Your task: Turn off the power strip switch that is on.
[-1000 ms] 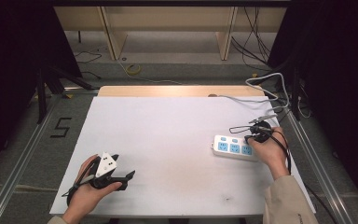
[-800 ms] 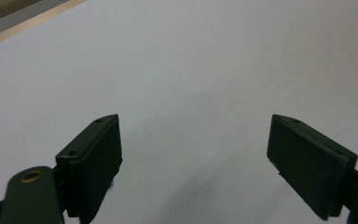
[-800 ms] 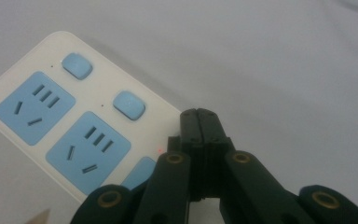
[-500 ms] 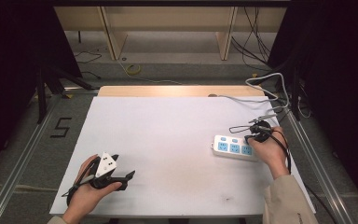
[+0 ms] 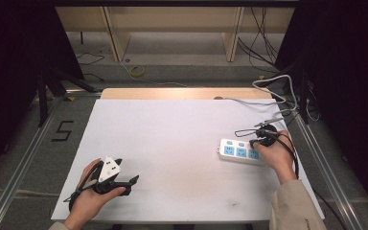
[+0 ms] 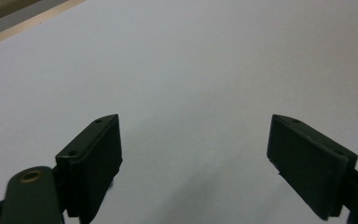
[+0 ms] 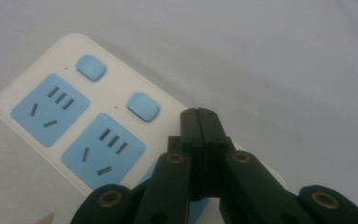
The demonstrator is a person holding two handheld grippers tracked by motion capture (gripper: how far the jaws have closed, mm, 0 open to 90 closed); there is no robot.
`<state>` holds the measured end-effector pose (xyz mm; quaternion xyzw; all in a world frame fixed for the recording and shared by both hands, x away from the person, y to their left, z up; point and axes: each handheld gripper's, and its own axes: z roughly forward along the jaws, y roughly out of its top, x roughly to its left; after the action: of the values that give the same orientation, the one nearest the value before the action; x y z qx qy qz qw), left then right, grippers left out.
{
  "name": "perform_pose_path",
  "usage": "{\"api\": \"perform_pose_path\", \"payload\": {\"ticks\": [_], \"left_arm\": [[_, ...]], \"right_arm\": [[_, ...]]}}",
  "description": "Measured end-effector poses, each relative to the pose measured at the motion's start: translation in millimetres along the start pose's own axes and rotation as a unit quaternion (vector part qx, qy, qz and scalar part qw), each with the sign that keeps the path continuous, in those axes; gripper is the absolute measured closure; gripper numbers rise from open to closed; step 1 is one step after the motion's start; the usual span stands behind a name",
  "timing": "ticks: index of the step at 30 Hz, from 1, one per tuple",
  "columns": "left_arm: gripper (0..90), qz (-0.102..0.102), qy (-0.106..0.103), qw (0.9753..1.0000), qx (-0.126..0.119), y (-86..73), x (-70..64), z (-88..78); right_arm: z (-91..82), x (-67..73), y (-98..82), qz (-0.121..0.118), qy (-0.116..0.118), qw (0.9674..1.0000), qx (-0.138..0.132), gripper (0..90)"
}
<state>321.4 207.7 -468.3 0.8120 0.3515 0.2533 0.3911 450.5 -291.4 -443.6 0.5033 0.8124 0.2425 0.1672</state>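
Right tool pressing at the power strip's switch row, left tool idle.

Nothing has shifted across the last second: the right tool, jaws pressed together with nothing between them, stays tip-down over the third switch of the white power strip, likely a button press in hand. The strip lies near the tabletop's right edge, its cable trailing off the far corner. The left tool, jaws spread wide and empty, rests near the front edge, with broad bare room between.

White table with a blue-and-white power strip near its right edge.
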Motion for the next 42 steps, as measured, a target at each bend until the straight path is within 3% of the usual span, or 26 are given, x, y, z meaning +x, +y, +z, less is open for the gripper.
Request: {"api": "perform_pose_path", "payload": {"ticks": [4, 6, 10, 23, 42], "left_arm": [[17.6, -0.002, 0.001, 1.0000, -0.002, -0.6, 0.3, -0.8], [17.6, -0.001, 0.001, 1.0000, -0.001, -0.7, 0.8, -1.1], [17.6, -0.004, 0.000, 1.0000, -0.003, -0.6, 0.7, 0.2], [17.6, -0.001, -0.001, 1.0000, -0.001, -0.3, 0.2, 0.1], [17.6, 0.001, 0.000, 1.0000, -0.001, 0.2, -0.8, 0.3]], "right_arm": [[1.5, 6.1, 3.0, -0.018, -0.019, 0.9996, 0.006, 90.0], [1.3, 5.0, 2.9, -0.012, -0.015, 0.9998, 0.006, 90.0], [-1.5, 4.5, 3.5, -0.017, -0.030, 0.9993, 0.014, 90.0], [-2.7, 1.7, 3.1, -0.002, -0.029, 0.9993, 0.023, 90.0], [-1.0, 1.4, 5.0, -0.006, -0.029, 0.9990, 0.034, 90.0]]}}
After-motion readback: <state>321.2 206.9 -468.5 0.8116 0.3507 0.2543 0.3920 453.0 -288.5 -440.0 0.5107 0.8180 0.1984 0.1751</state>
